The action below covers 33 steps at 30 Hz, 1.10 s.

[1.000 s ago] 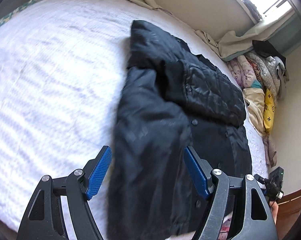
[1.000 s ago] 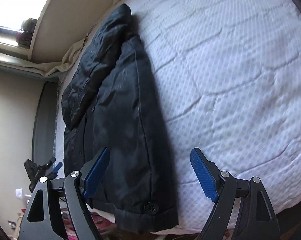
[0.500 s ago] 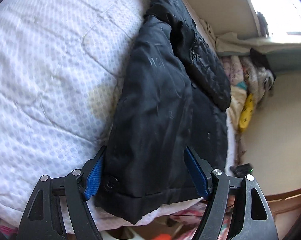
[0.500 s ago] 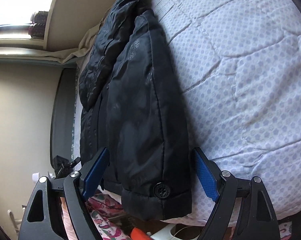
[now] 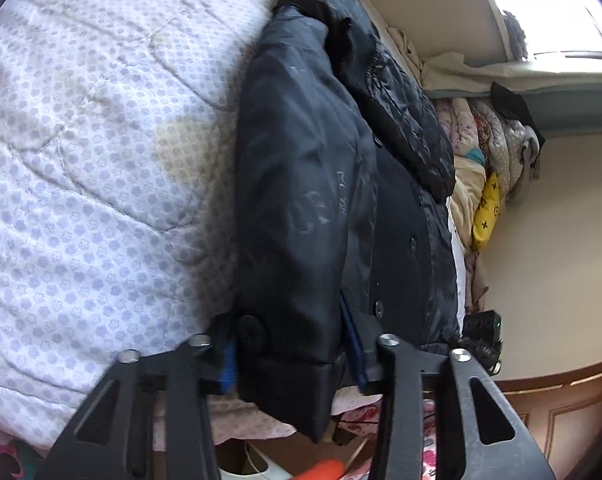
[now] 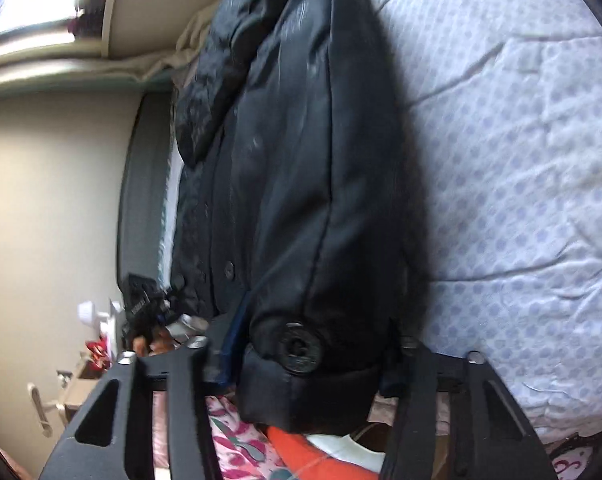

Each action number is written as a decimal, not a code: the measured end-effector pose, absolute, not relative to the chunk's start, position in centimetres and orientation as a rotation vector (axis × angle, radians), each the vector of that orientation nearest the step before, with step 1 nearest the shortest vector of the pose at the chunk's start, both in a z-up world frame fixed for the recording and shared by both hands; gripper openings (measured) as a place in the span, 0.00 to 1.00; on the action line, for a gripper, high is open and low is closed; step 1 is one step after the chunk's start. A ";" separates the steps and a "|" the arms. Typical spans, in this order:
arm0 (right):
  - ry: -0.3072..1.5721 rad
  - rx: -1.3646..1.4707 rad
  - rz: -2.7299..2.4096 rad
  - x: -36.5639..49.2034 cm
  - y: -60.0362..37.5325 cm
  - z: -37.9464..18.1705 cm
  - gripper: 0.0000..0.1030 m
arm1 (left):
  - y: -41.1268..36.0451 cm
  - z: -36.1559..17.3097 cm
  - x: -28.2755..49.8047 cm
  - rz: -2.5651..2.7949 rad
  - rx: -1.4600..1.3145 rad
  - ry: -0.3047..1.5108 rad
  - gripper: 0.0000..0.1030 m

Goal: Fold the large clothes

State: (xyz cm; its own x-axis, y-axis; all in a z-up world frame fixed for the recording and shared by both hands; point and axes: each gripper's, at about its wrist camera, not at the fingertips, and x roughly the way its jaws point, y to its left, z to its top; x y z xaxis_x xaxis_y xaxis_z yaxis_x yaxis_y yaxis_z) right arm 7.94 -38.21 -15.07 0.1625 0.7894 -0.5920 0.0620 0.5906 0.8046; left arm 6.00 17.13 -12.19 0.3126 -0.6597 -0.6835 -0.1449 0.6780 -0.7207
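We're pinching both hem corners of the coat, ready for the next fold.
Coat lies on the bed, hem at the near edge, so left gripper & right gripper reach in; jaws closing on the hem, fabric btwn them, prob. to lift it evenly.

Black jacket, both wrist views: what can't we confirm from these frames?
- Left wrist view: the left gripper is closing on the black jacket cuff; the fabric covers the pad faces, so contact is unclear.
- Right wrist view: the right gripper is closing on its cuff; motion blur, and the right-hand pad is hidden by the sleeve.
- Both views: jacket front is buried under the folded sleeves.
- Under the bed edge: clutter, cropped.
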 end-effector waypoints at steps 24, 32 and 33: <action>1.058 0.865 0.693 2.7 -39.7 -7.6 0.05 | 18.5 -5.1 -1.0 -0.492 -0.779 1.022 0.13; 1.023 0.894 0.720 -1.8 -39.7 -6.1 0.05 | 19.4 -4.1 -4.8 -0.497 -0.805 1.047 0.13; 1.022 0.894 0.718 -1.8 -39.6 -5.9 0.05 | 19.5 -4.0 -4.6 -0.496 -0.821 1.047 0.13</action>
State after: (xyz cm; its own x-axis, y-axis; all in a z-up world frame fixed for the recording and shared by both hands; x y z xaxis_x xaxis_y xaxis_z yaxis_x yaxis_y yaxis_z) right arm -1.83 -39.58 -5.94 0.3617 0.8411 -0.4022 -0.0937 0.4620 0.8819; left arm -4.58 19.55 -4.01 0.4345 -0.7074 -0.5576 -0.0170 0.6125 -0.7903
